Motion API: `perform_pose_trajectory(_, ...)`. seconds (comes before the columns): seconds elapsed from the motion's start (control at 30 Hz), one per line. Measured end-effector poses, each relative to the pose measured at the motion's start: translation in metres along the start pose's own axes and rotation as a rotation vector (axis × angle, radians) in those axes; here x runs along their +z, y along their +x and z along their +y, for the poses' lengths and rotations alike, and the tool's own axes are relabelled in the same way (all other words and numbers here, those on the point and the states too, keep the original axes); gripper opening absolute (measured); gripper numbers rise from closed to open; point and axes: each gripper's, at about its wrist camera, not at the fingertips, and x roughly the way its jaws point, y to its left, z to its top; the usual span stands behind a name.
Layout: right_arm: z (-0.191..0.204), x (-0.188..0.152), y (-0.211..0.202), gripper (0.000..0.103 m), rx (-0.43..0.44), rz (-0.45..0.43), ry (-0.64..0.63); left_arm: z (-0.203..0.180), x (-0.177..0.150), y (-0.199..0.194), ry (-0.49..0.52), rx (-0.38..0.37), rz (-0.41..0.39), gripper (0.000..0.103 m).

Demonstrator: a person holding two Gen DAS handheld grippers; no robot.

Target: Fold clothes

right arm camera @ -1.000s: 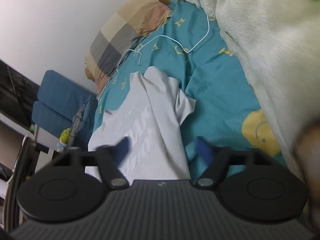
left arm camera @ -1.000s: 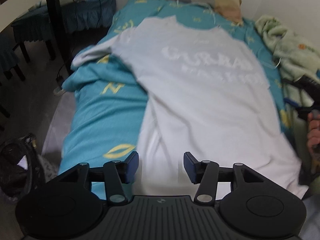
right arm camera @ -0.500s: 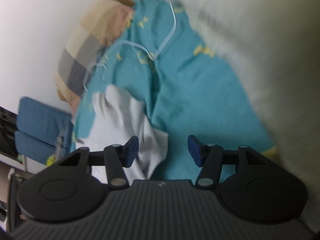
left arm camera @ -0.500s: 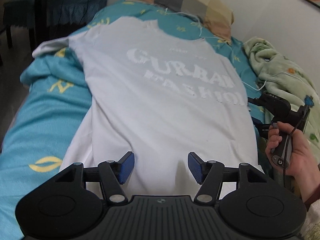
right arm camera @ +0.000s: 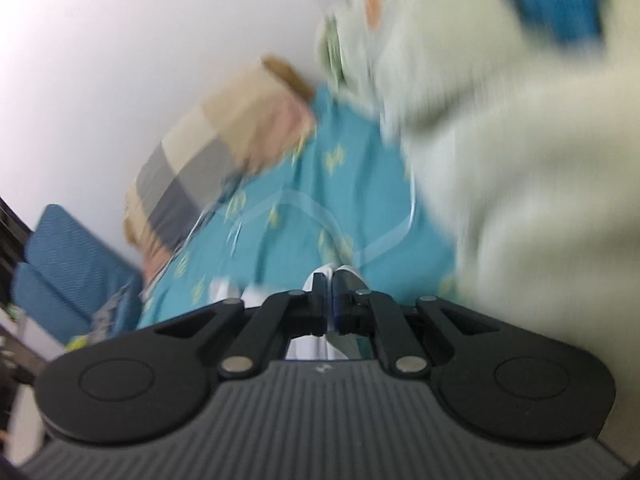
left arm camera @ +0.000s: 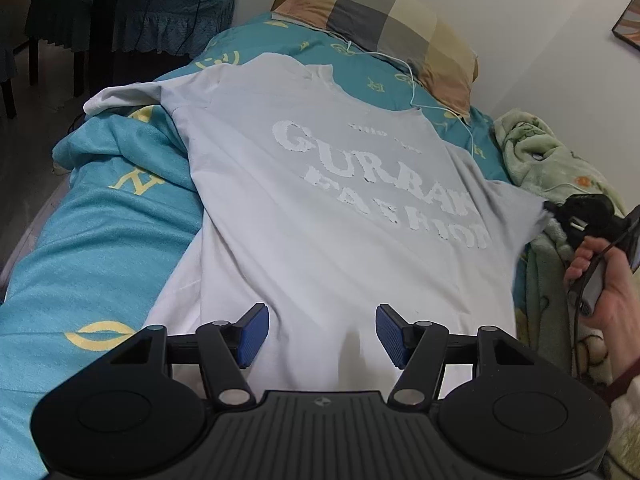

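A pale grey T-shirt (left arm camera: pixel 320 208) with white lettering lies flat on the teal bed (left arm camera: pixel 92 248). The left hand-held gripper (left arm camera: pixel 318 334) hovers released above its hem; the right hand-held gripper (right arm camera: pixel 331 286), spread a moment earlier, now pinches the sleeve.

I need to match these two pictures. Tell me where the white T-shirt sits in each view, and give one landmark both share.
Left wrist view: the white T-shirt fills the middle, spread flat on the teal bedspread, print facing up.
Right wrist view: only a small bunch of the white T-shirt shows at lower centre, pinched in the shut right claw.
Shared landmark: the checked pillow, top centre in the left view and centre-left, blurred, in the right view.
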Motion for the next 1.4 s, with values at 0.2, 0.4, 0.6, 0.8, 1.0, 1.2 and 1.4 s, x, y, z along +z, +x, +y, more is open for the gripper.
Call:
perform_pose_trajectory(0.2, 0.0, 0.023, 0.02, 0.005, -0.082, -0.066, -0.2, -0.002, 0.003, 0.004, 0.004, 0.0, 0.005, 0.062)
perform_pose_trajectory(0.4, 0.016, 0.013, 0.025, 0.005, -0.043, -0.035, -0.236, -0.001, 0.007, 0.005, -0.001, -0.005, -0.001, 0.062)
perform_pose_trajectory(0.6, 0.116, -0.033, -0.012, 0.005, 0.301, -0.028, -0.456, 0.013, 0.014, -0.009, -0.07, -0.028, -0.054, 0.062)
perform_pose_trajectory(0.8, 0.186, -0.161, -0.02, 0.006, 0.552, 0.236, -0.737, 0.025, 0.019, -0.022, -0.098, -0.014, -0.113, 0.062)
perform_pose_trajectory(1.0, 0.18, -0.192, -0.019, 0.023, 0.511, 0.342, -0.786, 0.029, 0.024, -0.025, -0.094, -0.017, -0.138, 0.062)
perform_pose_trajectory(1.2, 0.165, -0.162, -0.072, 0.071, 0.477, 0.297, -0.708, 0.018, 0.022, -0.026, -0.027, -0.023, -0.152, 0.064)
perform_pose_trajectory(1.4, 0.133, -0.124, -0.148, 0.071, 0.298, 0.312, -0.6, 0.005, 0.012, -0.03, 0.051, -0.043, -0.152, 0.064)
